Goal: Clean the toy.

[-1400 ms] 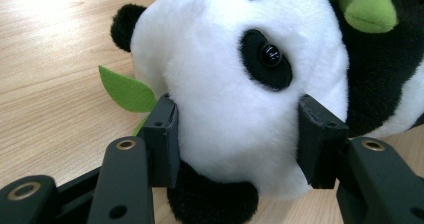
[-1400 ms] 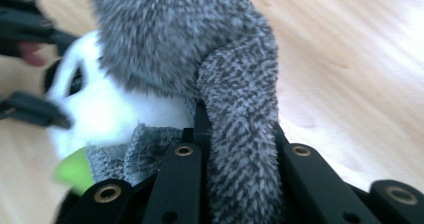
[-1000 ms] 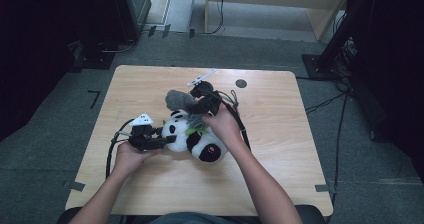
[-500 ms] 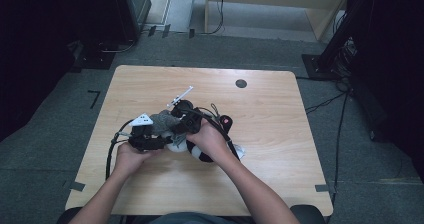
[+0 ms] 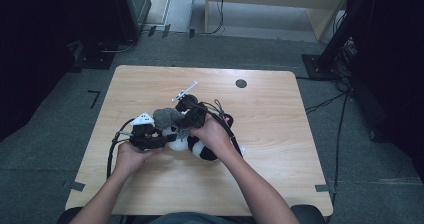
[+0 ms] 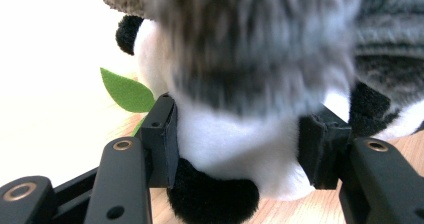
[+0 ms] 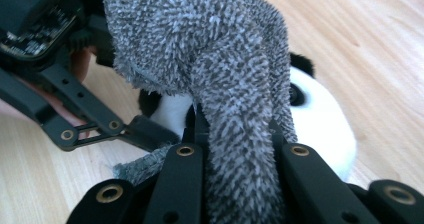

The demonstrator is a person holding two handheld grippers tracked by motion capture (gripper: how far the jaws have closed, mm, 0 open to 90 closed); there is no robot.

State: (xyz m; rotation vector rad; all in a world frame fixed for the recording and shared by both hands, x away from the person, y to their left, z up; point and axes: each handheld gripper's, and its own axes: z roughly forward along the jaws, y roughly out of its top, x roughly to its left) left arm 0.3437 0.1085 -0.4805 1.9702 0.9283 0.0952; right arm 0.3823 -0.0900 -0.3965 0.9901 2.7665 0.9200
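Here, a person sits at a pale wooden table, forearms reaching in from the bottom of the high view, a black two-jaw gripper in each hand. Near the middle of the table lies a black-and-white plush panda toy, resting on the wood.

The left gripper, held at the left of the high view, has its jaws partly closed on the panda. In the left gripper view, its two black pads press into the white plush of the panda from either side, with a black furry patch bulging below and a green felt leaf sticking out at the left. These jaws have just been closing a little further on the toy.

The right gripper is clamped tight on a fuzzy grey cloth. In the right gripper view the grey cloth runs up from between the closed jaws and drapes over the panda, just beside the left gripper.
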